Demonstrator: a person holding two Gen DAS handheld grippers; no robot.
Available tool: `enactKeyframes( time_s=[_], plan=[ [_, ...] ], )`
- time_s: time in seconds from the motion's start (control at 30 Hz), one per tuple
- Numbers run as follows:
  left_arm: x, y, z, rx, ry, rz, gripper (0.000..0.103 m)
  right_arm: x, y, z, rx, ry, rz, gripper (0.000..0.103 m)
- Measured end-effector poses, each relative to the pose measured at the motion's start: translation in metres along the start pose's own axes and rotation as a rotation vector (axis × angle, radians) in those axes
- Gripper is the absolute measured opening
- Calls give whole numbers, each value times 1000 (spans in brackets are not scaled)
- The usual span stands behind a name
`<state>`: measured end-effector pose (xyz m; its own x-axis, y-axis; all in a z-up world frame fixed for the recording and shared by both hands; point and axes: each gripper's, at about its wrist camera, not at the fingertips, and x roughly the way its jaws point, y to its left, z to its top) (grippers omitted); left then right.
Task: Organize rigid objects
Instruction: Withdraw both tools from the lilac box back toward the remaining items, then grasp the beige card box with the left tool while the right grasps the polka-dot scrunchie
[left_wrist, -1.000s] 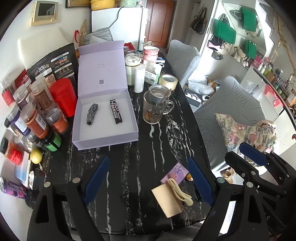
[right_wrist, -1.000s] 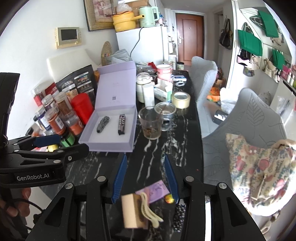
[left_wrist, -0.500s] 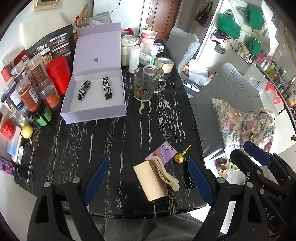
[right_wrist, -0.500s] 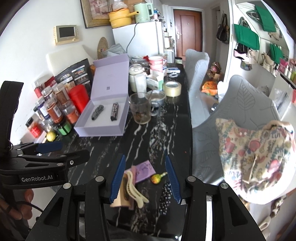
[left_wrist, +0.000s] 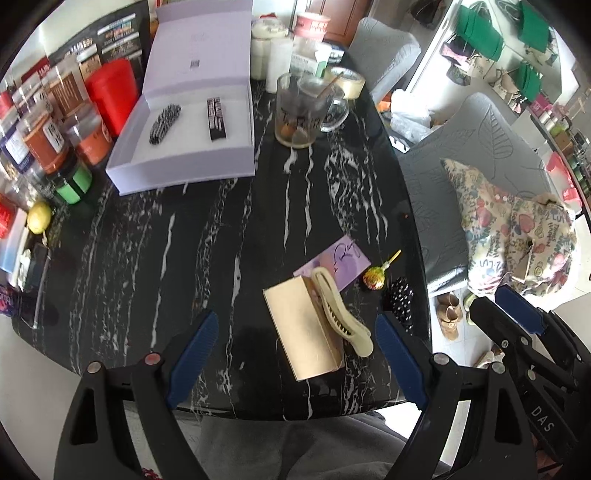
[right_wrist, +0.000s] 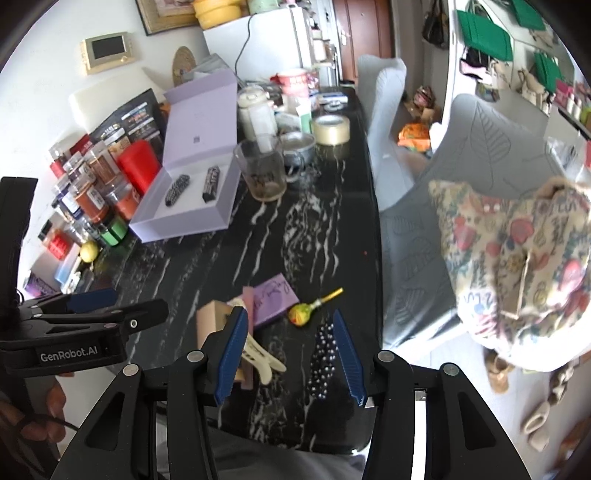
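Near the front edge of the black marble table lie a tan box, a cream hair claw leaning on it, a purple card, a lollipop and a black dotted clip. My left gripper hangs wide open above the tan box, touching nothing. My right gripper hovers over the hair claw and dotted clip. Its jaws are opening and its pads press on nothing. Further back, an open lilac box holds a checked clip and a dark bar.
A glass mug, a tape roll and white containers stand behind the lilac box. Spice jars and a red canister crowd the left side, with a lemon. Grey chairs stand to the right.
Both grippers have come down toward the table's front edge, so the tan box and hair claw look larger. The right jaws stand wider apart than before.
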<state>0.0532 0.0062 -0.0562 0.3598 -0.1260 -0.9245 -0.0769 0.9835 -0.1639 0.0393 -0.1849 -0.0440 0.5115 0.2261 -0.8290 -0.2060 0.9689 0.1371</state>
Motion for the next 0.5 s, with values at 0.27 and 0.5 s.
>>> enactKeyframes(
  time_s=[0.27, 0.5],
  plan=[
    [39, 9, -17, -34, 96, -17, 88, 34, -15, -19, 44, 100, 1, 50],
    [68, 15, -24, -58, 146, -30, 88, 55, -21, -32, 51, 159, -22, 51]
  ],
)
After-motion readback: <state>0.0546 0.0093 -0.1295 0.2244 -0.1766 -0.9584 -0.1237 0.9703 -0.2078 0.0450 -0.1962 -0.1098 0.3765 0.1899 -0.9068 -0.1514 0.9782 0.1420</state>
